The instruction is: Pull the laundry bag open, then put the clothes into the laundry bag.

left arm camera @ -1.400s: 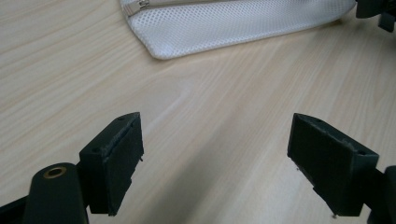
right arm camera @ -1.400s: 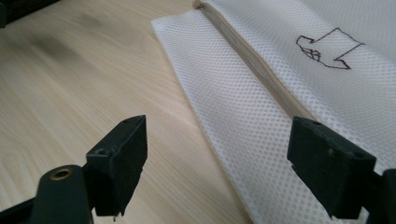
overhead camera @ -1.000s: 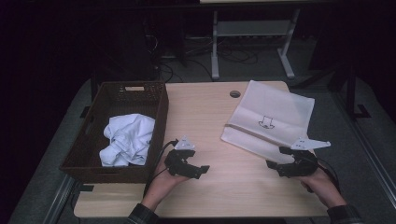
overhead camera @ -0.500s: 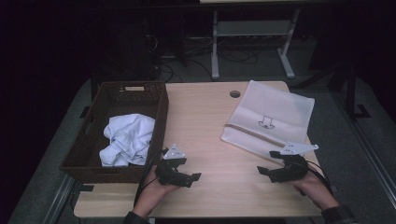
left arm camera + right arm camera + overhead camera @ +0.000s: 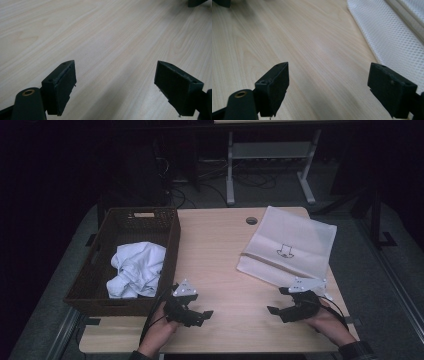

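Presently both my left gripper (image 5: pixel 206 312) and right gripper (image 5: pixel 275 301) rest wide, empty (nothing between pads); next, reaching for the white mesh bag (image 5: pixel 290 245).

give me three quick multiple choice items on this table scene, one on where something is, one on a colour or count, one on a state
1. Where does the crumpled white cloth lie?
A. in the dark brown woven basket
B. on the flat white mesh bag
C. on the floor

2. How many round holes show in the light wooden tabletop?
A. none
B. one
C. three

3. How do the jaws of the left claw stand?
A. shut on the cloth
B. shut on the bag
C. open, nothing between them

Answers:
1. A, the cloth is bunched inside the basket at the table's left.
2. B, a single hole sits near the far edge beside the bag.
3. C, the left gripper view has bare wood between the two spread black jaws.
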`<state>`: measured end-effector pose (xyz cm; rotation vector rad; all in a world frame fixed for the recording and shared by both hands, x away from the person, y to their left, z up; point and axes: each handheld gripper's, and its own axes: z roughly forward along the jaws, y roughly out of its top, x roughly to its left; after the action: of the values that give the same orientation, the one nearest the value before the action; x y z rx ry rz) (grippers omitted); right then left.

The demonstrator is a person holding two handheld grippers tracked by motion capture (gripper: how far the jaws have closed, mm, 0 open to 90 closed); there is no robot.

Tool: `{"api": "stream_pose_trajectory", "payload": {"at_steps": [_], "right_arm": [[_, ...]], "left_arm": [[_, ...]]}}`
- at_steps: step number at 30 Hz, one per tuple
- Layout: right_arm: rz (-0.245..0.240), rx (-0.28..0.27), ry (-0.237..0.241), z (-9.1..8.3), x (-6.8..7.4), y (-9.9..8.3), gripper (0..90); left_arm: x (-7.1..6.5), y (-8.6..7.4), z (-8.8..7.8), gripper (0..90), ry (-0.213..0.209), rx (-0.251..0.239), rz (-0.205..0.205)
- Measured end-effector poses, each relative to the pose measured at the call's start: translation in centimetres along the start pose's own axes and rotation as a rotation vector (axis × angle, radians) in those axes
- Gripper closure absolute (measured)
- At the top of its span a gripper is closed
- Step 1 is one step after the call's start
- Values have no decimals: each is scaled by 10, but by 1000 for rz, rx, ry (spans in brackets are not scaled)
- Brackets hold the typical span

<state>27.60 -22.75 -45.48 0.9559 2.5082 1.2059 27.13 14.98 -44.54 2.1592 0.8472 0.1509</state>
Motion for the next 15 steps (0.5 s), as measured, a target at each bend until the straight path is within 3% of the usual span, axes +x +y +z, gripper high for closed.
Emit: {"api": "stream_pose_trajectory", "payload": {"at_steps": [6, 15], "right_arm": [[-6, 5, 10, 2, 0, -1, 161], [-4, -9, 25, 3, 3, 0, 165]], "left_arm": [[1, 5, 1, 170, 16, -7, 25], [5, 15, -5, 170, 3, -35, 12]]}}
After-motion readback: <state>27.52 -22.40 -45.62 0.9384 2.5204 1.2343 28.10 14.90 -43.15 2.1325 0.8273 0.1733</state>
